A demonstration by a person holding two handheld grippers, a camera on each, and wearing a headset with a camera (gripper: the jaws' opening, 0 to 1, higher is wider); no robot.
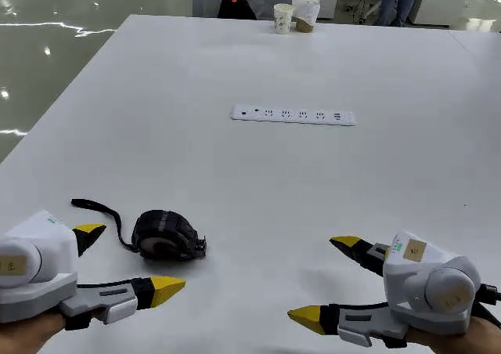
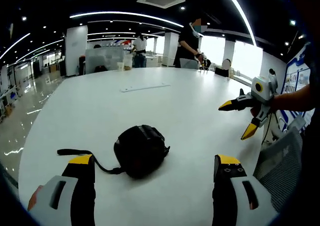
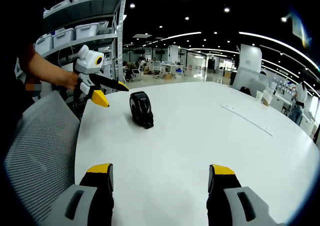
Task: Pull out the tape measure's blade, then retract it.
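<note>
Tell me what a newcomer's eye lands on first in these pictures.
The black tape measure, lying on the white table with its strap trailing left, stands out most. The yellow-tipped left gripper is open close to it, and the right gripper is open off to the right. Farther back lies a white power strip.

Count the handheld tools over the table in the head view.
2. The left tool is at the bottom left, open, with the tape measure just ahead of it. The right tool is at the bottom right, open, over bare table. None appears hidden.
</note>
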